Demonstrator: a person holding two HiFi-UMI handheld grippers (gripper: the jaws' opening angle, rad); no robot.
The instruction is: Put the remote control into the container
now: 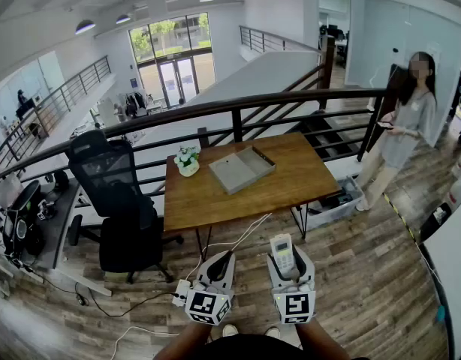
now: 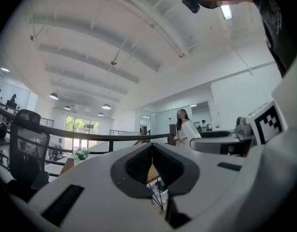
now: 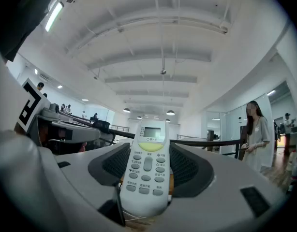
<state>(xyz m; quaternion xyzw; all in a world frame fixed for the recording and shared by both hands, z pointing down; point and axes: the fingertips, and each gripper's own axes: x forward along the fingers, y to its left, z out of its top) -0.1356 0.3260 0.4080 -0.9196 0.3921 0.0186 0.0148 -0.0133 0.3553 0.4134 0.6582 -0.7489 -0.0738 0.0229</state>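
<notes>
At the far left a black office chair [image 1: 114, 201] stands beside the wooden table [image 1: 290, 186], and a white power strip [image 1: 180, 292] lies on the floor below it, with a pale cable [image 1: 242, 238] running up from it to the table's near edge. A small pot of white flowers [image 1: 188, 160] sits on the table's left far corner, just beside the grey container [image 1: 242, 169] but apart from it. The container is a shallow open tray that lies at an angle on the far half of the tabletop; the near half between it and the grippers is bare wood. The left gripper [image 1: 223, 259] is held level short of the table, over the floor, with its jaws together and nothing between them. Next to it the right gripper [image 3: 147, 151], also level, has its jaws clamped on the remote control [image 1: 281, 252], one pad on each long side, with the buttons up and the display end pointing toward the table. A dark metal railing [image 1: 238, 107] runs behind the table. Under the table's right end sits a clear plastic bin [image 1: 343, 201]. Farther right a person [image 1: 407, 118] in light clothes stands on the wood floor by the railing, well apart from the table
</notes>
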